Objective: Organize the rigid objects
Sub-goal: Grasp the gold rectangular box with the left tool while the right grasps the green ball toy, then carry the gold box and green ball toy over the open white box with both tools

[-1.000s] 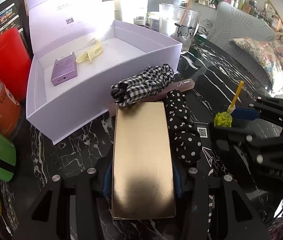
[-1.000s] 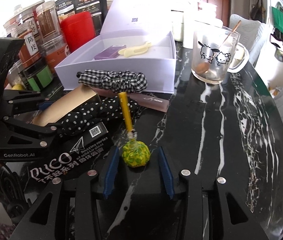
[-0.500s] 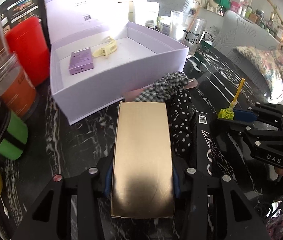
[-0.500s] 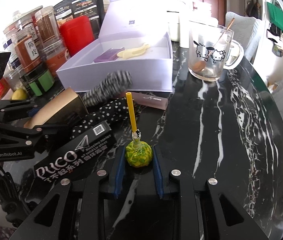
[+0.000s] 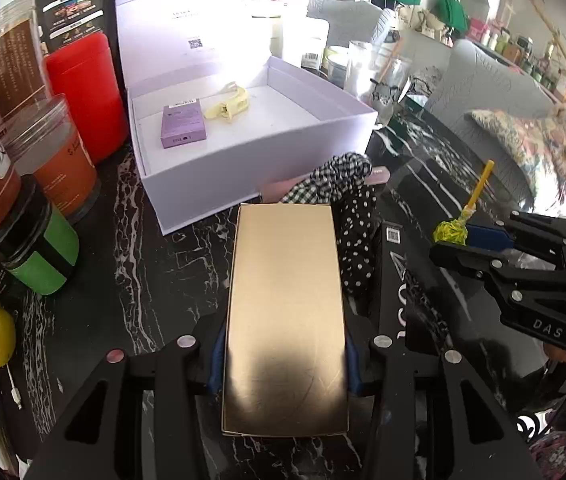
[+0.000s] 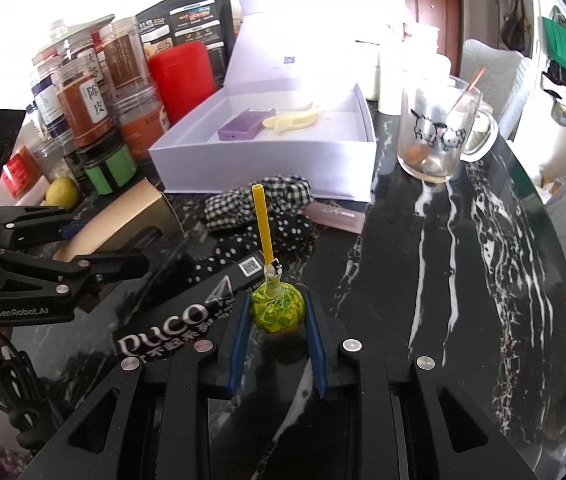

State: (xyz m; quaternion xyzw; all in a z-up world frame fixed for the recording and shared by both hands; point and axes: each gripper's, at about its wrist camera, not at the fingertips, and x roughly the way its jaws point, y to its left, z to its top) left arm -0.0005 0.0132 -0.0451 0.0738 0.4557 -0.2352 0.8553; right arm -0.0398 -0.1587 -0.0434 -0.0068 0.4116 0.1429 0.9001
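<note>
- I see a gold box point(image 5: 285, 312) at the centre of the frame.
- The open box point(image 5: 243, 160) above it is pale lilac; a purple pack point(image 5: 183, 126) lies inside.
- The lollipop point(image 6: 278, 307) has a yellow-green wrapper and a yellow stick.
- One scrunchie point(image 6: 259, 200) is black-and-white checked, the other scrunchie point(image 5: 357, 236) black with white dots.
- The table point(image 6: 463, 280) is black marble with white veins.

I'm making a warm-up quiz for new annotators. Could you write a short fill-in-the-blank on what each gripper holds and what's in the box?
1. The left gripper is shut on a flat ____-coloured box.
2. The right gripper is shut on a lollipop whose stick is ____.
3. Inside the open lavender box, beside the pale yellow clip, lies a small ____ packet.

Missing words: gold; yellow; purple
</note>
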